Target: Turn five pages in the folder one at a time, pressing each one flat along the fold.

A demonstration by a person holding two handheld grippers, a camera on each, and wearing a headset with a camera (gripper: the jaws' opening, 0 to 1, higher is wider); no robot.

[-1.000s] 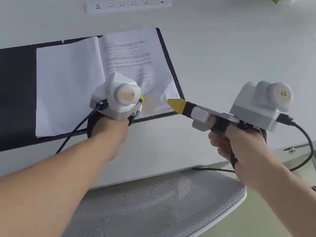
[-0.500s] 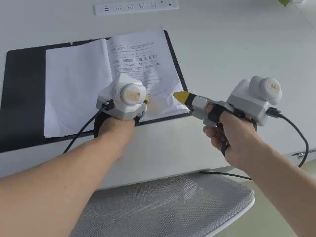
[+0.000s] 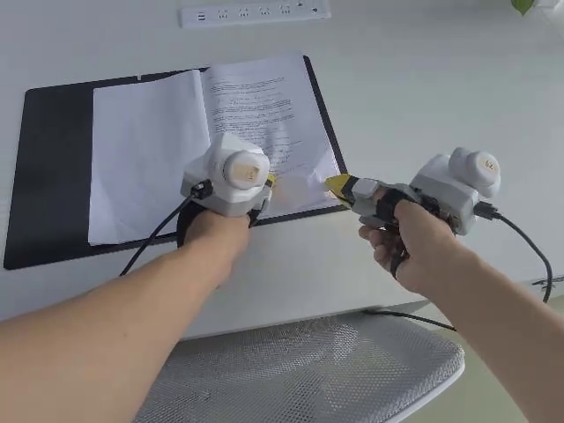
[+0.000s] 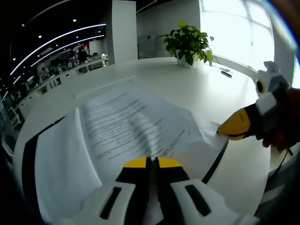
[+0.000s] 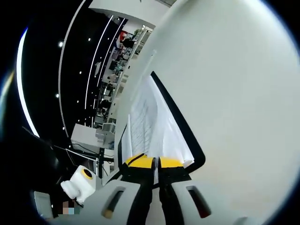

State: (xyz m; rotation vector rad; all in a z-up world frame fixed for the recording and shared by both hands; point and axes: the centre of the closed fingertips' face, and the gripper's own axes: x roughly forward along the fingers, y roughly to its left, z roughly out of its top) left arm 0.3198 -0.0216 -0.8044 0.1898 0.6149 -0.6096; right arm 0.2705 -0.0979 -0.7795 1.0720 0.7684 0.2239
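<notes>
One black folder (image 3: 53, 176) lies open ahead of two grippers, both with their fingers closed.

Two sheets face up: one blank page (image 3: 145, 150) and one printed page (image 3: 264, 106), its text too small to read. The left gripper (image 4: 150, 162) has its yellow tips pressed together over the printed page's near edge. The right gripper (image 3: 337, 184) has its tips together at that page's near corner; whether they pinch the paper I cannot tell. Beyond the fingers are one power strip (image 3: 256, 13) and one potted plant (image 4: 187, 44).
</notes>
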